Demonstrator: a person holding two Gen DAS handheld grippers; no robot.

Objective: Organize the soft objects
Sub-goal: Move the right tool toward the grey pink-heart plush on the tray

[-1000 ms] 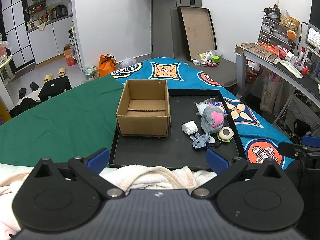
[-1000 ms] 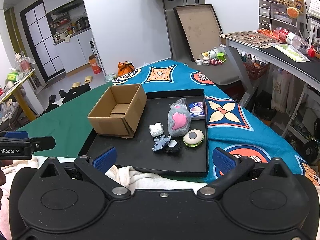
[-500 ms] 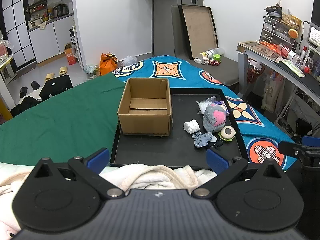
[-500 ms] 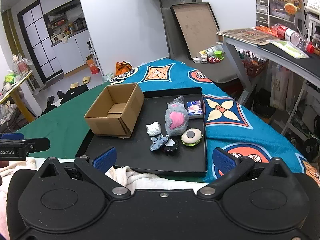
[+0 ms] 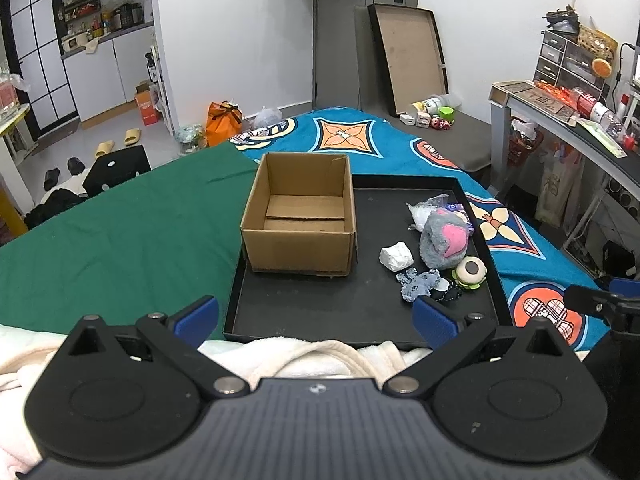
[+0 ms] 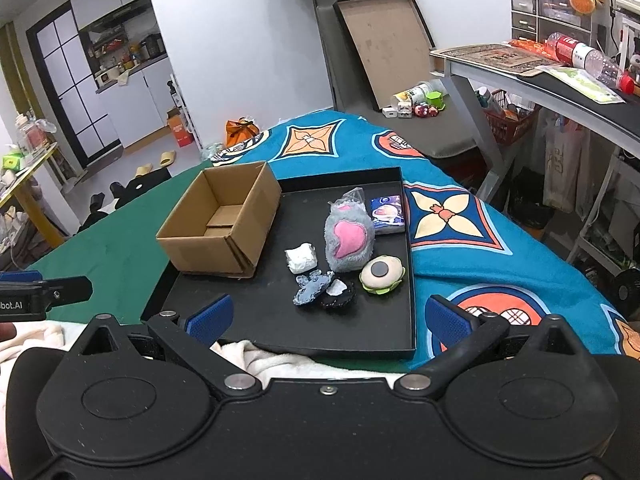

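An open, empty cardboard box [image 5: 300, 220] [image 6: 224, 224] stands at the left of a black tray [image 5: 320, 304] [image 6: 360, 336]. To its right lie soft items: a grey plush with a pink heart [image 5: 444, 242] [image 6: 348, 242], a white wad [image 5: 395, 257] [image 6: 302, 258], a blue-grey cloth piece [image 5: 420, 285] [image 6: 312, 288], a black piece [image 6: 339, 293] and a round burger-like plush [image 5: 470, 272] [image 6: 381, 274]. My left gripper [image 5: 314, 316] and right gripper [image 6: 328, 316] are both open and empty, held near the tray's front edge.
A small blue packet [image 6: 387, 214] and a clear plastic bag [image 5: 424, 210] lie at the tray's far right. The tray sits on a bed with green [image 5: 112, 240] and blue patterned [image 6: 460, 216] covers. A white towel [image 5: 320, 356] lies below the grippers. A desk [image 6: 540, 92] stands right.
Both grippers have drifted slightly closer to the tray, so the box and toys look a bit larger. Nothing on the tray has moved.
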